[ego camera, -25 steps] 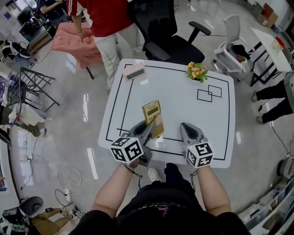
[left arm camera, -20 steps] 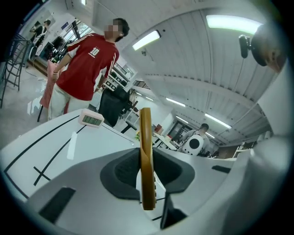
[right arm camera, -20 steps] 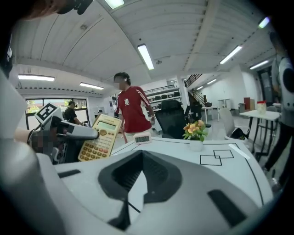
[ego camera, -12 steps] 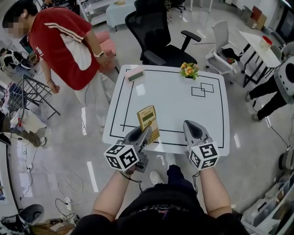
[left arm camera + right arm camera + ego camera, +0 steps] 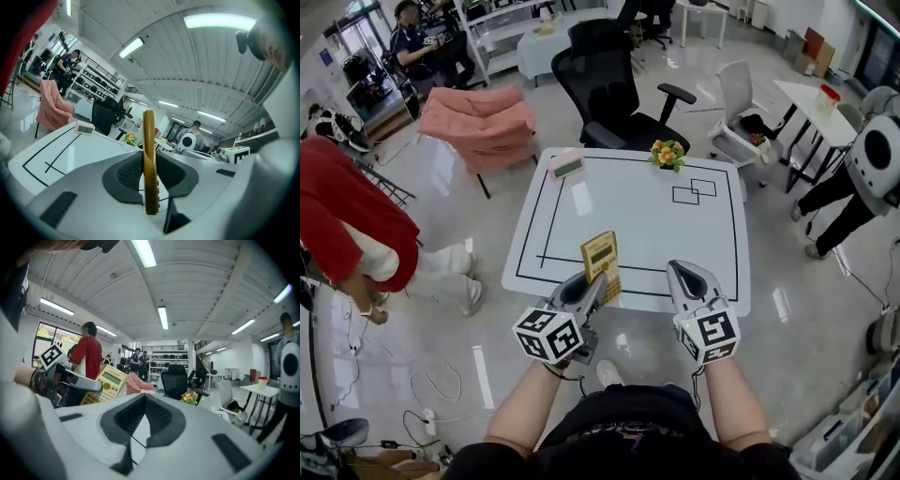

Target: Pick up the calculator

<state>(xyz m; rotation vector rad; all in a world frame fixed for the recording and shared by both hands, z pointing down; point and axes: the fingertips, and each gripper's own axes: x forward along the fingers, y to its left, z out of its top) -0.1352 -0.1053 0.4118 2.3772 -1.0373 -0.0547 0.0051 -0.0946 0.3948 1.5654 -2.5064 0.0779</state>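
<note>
The flat yellow-gold calculator [image 5: 600, 261] is pinched in the left gripper [image 5: 591, 287], whose jaws are closed on its lower part. It is held up over the near edge of the white square table with black tape lines [image 5: 712, 272]. From above, its display and upper keys show, but its bottom end is hidden behind the grey jaws. In the left gripper view it is edge-on, a thin gold strip between the dark pads, so the key face can hardly be read.

At 3 o'clock from it, the right gripper [image 5: 686, 279] hangs over the same table edge, jaw tips drawn together with nothing between them.

Farther out on the table, a small pink-and-white box with a display [image 5: 567, 165] lies at 11 o'clock near the far corner, its screen too small to read. A small pot of orange and yellow flowers [image 5: 667, 153] stands at 1 o'clock by the far edge.

Beyond the table, a black office chair [image 5: 614, 84] stands at 12 o'clock. At 9 o'clock, a person in a red top [image 5: 347, 225] bends low, partly cut off by the picture's edge.
</note>
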